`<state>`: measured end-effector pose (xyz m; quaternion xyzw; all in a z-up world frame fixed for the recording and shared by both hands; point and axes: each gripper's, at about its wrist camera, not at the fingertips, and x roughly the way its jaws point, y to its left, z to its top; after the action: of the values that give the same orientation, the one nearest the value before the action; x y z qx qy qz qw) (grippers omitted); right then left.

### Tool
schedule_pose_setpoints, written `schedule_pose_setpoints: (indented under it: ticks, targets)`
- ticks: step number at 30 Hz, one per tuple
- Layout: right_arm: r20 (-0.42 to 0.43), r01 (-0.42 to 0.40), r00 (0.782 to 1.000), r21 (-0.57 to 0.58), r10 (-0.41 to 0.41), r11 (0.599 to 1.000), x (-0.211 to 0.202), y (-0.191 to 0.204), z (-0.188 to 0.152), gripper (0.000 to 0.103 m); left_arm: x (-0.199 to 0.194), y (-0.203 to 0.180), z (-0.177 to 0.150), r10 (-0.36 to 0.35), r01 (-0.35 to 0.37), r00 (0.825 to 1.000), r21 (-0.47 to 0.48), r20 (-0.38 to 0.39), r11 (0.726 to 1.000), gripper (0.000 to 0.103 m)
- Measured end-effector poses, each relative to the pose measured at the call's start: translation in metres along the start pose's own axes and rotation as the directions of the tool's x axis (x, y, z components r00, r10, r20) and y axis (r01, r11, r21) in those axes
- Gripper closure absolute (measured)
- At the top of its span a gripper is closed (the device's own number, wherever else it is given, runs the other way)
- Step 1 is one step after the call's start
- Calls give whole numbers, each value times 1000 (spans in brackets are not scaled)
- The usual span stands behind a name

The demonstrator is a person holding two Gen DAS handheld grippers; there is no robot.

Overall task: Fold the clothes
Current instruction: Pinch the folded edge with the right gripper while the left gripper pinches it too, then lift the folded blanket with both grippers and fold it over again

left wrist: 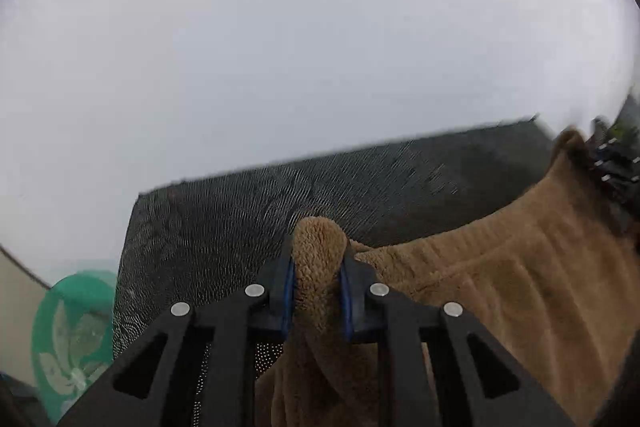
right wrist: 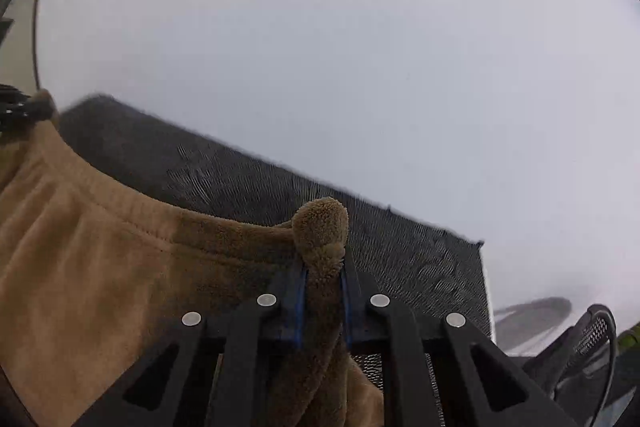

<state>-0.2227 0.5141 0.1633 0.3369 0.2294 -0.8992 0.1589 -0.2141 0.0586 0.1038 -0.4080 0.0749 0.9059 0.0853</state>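
Brown fleece garment [left wrist: 500, 287] fills the left wrist view. The left claw [left wrist: 318, 279] is clamped on a bunched corner of it, pads pressing both sides, so that edge lifts off the dark woven counter [left wrist: 240, 219]. The other corner rises toward the right claw [left wrist: 612, 163] at far right, stretching the hem between them. A green basket [left wrist: 72, 331] sits low at left.

From the right wrist view, the right claw [right wrist: 322, 287] likewise pinches a fleece corner [right wrist: 320, 223], probably to raise the hem level for folding.

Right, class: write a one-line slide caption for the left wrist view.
Left claw shut on a corner of the brown fleece garment above the dark mesh table.
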Motion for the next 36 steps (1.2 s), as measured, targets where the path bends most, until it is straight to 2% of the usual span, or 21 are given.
schedule_pose_setpoints:
  ticks: [3,5,7,9,10,11,12,13,14,16,18,20,22,25,27,28,30,32,34,36]
  targets:
    - [-85,-5,996,-20,3,1000,28,6,-11,89,32,-13,-10,86,-83,994,45,-73,996,71]
    - [-108,-5,994,-15,4,1000,37,8,-16,88,42,-16,-17,128,-121,987,75,-94,990,66]
    - [-124,-12,992,-10,11,1000,42,8,-20,86,43,-16,-18,161,-153,982,90,-94,984,52]
    - [-134,-17,991,-2,17,1000,44,5,-22,82,44,-12,-17,222,-213,971,100,-89,972,25]
    - [-135,-15,991,4,16,1000,43,3,-22,78,43,-8,-17,244,-235,966,100,-87,967,20]
    - [-136,-4,991,15,6,1000,42,1,-22,70,42,-3,-17,246,-238,965,91,-89,967,16]
    - [-136,7,991,26,-4,1000,41,-2,-22,63,41,2,-18,230,-224,968,73,-97,972,16]
    - [-135,16,991,38,-11,999,39,-5,-22,46,37,8,-19,208,-204,972,49,-106,978,16]
    - [-121,-1,993,64,8,998,31,-12,-22,36,32,13,-20,193,-191,975,29,-111,981,16]
    - [-89,-34,995,115,44,993,14,-24,-23,35,19,15,-20,186,-185,978,20,-98,983,16]
    - [-29,-21,999,161,26,987,-17,-43,-27,35,-4,14,-25,197,-195,978,34,-67,980,14]
    - [22,-36,999,190,32,981,-48,-59,-35,35,-32,12,-31,236,-234,971,49,-42,971,12]
    - [62,-46,998,217,34,975,-81,-73,-50,35,-51,11,-40,243,-241,969,44,-37,969,11]
    - [91,-77,994,237,57,968,-123,-76,-79,35,-80,2,-60,185,-184,982,34,-28,982,8]
    - [105,-125,989,207,106,970,-147,-63,-101,35,-95,-14,-77,135,-135,991,37,-18,990,6]
    - [105,-145,986,186,127,972,-154,-54,-110,35,-101,-23,-84,118,-117,993,40,-13,992,5]
    - [59,-123,991,132,116,984,-159,-32,-127,35,-109,-42,-100,99,-99,995,55,-5,994,2]
    - [20,-88,996,108,86,990,-159,-19,-141,35,-106,-51,-109,115,-114,993,81,-10,990,2]
    - [-14,-106,994,223,112,969,-157,-30,-160,35,-97,-55,-118,146,-142,989,97,-33,985,2]
    - [-39,-130,988,345,153,930,-150,-48,-178,35,-88,-56,-126,164,-158,985,102,-54,982,2]
